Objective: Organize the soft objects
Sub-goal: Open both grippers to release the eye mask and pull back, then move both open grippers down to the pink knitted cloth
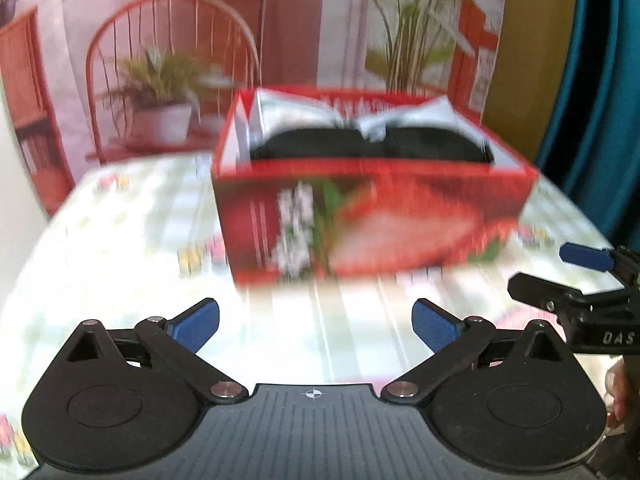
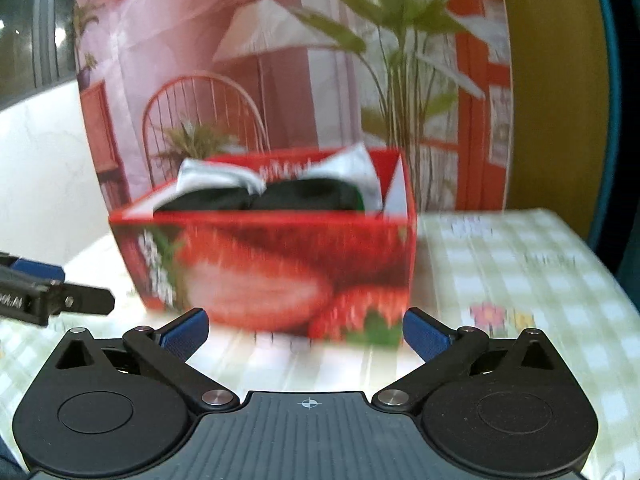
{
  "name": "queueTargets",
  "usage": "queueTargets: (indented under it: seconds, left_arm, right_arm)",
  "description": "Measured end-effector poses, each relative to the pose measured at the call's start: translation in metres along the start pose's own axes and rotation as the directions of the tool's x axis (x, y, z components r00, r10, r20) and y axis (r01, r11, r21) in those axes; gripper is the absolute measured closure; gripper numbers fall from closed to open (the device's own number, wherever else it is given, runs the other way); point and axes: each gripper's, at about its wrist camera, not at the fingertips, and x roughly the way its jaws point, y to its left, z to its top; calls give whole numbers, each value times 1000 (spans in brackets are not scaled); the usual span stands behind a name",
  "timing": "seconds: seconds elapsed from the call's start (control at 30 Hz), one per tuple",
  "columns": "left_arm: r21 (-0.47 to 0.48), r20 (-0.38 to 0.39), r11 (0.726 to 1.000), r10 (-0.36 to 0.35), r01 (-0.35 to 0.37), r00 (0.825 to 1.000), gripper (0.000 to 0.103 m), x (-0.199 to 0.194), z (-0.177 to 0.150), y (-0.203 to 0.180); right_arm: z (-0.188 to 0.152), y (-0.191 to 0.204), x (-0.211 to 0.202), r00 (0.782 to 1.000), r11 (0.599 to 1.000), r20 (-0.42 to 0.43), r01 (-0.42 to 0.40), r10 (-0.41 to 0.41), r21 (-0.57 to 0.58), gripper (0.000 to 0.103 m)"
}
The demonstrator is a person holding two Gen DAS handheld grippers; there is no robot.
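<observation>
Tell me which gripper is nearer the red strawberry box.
Right gripper, slightly: the box fills the space just beyond its open fingers. The left gripper, also open, sits back with bare tablecloth before it.

The box stands on the table, open side up. In the box lie folded cloths, side by side, with paper behind them, it seems; blur hides their edges. Behind the box hangs a backdrop. Before the box, apart from it, is the left gripper; the right gripper is beside that one, also before the box.
</observation>
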Motion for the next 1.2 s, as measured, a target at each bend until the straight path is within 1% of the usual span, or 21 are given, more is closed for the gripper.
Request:
queueTargets:
  seconds: [0.1, 0.23, 0.33, 0.47, 0.57, 0.73, 1.0, 1.2]
  left_arm:
    - [-12, -43, 1000, 9, -10, 999, 0, 5, -21, 0]
    - [-57, -83, 998, 4, -9, 997, 0, 13, -36, 2]
    - [-53, -107, 999, -4, -2, 994, 0, 19, -43, 2]
    - [-44, -136, 999, 7, -13, 991, 0, 27, -51, 1]
    - [-64, -157, 998, -2, -8, 988, 0, 33, -56, 3]
    - [-94, -153, 996, -22, 8, 988, 0, 39, -59, 3]
    - [-90, -98, 996, -1, -8, 995, 0, 38, -69, -1]
    - [-94, -86, 996, 0, -8, 996, 0, 39, -71, -2]
  right_arm:
    - [-18, 6, -1, 999, 1000, -46, -13, 13, -11, 0]
    - [-38, 13, 0, 996, 999, -89, -14, 11, -30, 0]
    - [-47, 14, 5, 993, 999, -115, -9, 5, -31, 0]
    - [-53, 12, 11, 992, 999, -124, 2, -7, -40, 1]
    - [-56, 8, 16, 990, 1000, -141, -12, 8, -21, 1]
    - [-61, 5, 22, 987, 1000, -161, -17, 15, -7, 0]
    - [-64, 3, 24, 988, 1000, -155, -21, 23, 16, 0]
    - [-65, 3, 24, 989, 999, -148, -24, 28, 24, 0]
